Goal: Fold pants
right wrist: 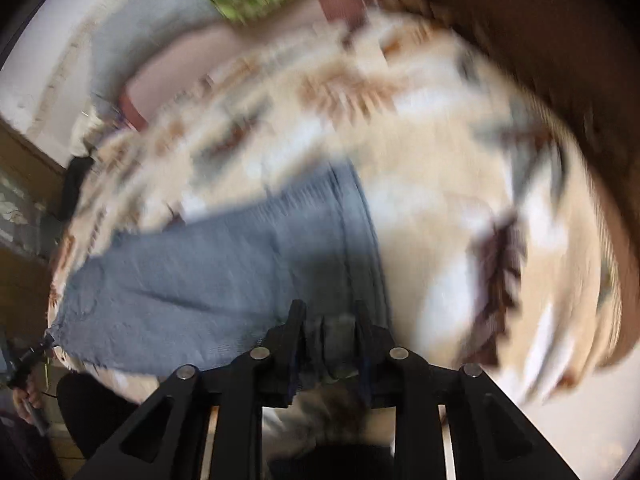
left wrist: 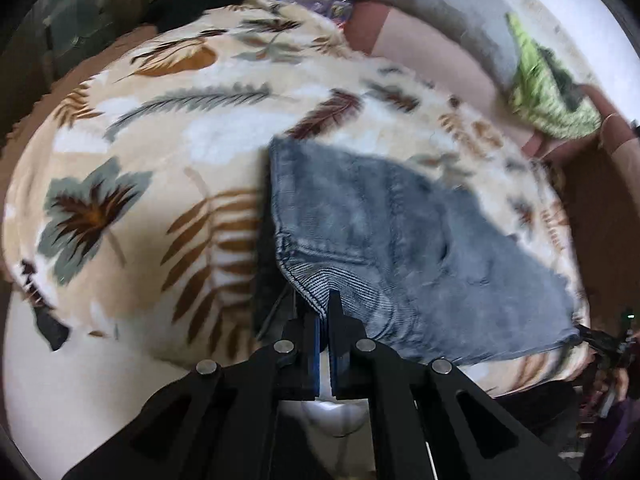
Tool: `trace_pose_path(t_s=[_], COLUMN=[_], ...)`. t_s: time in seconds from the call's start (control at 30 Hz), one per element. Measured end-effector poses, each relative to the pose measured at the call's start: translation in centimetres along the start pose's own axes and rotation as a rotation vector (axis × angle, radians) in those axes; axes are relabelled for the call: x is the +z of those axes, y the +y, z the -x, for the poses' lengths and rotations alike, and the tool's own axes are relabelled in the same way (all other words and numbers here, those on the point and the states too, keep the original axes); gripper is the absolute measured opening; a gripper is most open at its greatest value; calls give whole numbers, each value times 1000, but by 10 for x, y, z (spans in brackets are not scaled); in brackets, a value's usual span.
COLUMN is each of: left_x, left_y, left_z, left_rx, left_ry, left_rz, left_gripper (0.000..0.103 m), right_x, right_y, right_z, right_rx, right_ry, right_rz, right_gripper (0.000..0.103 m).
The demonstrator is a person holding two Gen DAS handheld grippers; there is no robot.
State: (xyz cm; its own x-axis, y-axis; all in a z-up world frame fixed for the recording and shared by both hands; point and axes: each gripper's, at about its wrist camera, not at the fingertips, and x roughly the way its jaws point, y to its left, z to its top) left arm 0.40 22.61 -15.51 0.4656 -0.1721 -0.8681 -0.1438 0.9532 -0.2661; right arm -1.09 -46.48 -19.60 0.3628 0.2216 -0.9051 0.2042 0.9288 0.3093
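The jeans point(left wrist: 400, 240) are pinched by the clenched left gripper point(left wrist: 328, 308) and grasped in the right gripper point(right wrist: 328, 320), so a fold can be carried across the bed point(left wrist: 140, 140).

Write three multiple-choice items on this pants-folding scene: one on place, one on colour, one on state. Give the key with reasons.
1. Where do the jeans lie?
A. On the leaf-patterned blanket
B. On a bare wooden floor
C. On a hanger

2. What colour are the jeans?
A. Red
B. Faded blue-grey
C. White

3. How does the left hand-held gripper stand?
A. Wide open, away from the jeans
B. Closed on a bottle
C. Shut on the jeans' ribbed edge

Key: 1 A, since the patterned blanket shows on all sides of the denim in both wrist views. 2 B, since the fabric reads washed blue-grey in both views. 3 C, since the two fingers meet with the ribbed edge pinched between them in the left wrist view.
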Motion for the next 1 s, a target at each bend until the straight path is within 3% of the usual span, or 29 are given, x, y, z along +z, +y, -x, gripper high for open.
trace_pose_path(t_s=[0.13,0.2,0.27,0.33,0.53,0.57,0.67,0.77,0.83,1.0], left_x=[-1,1,4,7,10,11,11,6,-2,-22], left_y=[-8,-16,-26,-37,-77,-85,-100,-110,-112,-99], left_z=[22,42,62,75,70,58,26,-14,-35,-54], left_rx=[44,88,118,119,6,-15,-26,-12,-4,40], left_ry=[-22,-70,-134,-173,-190,-176,-122,-49,6,79], left_rz=[-29,-63,-95,-114,-182,-193,-194,-206,-205,-181], left_gripper=[8,8,8,8,11,11,11,11,11,11], right_x=[-1,6,17,31,67,69,70,69,73,96], right_y=[-14,-16,-14,-9,9,10,18,34,39,40], right_z=[28,44,48,37,-16,-21,-34,-29,-15,-1], right_rx=[15,27,31,45,-8,-11,-42,-76,-93,-87], right_ry=[-71,-146,-188,-176,-119,-109,-53,-69,-131,-234], right_rz=[-26,-42,-52,-65,-78,-82,-30,50,58,37], right_gripper=[49,64,64,64,64,61,17,12,11,11])
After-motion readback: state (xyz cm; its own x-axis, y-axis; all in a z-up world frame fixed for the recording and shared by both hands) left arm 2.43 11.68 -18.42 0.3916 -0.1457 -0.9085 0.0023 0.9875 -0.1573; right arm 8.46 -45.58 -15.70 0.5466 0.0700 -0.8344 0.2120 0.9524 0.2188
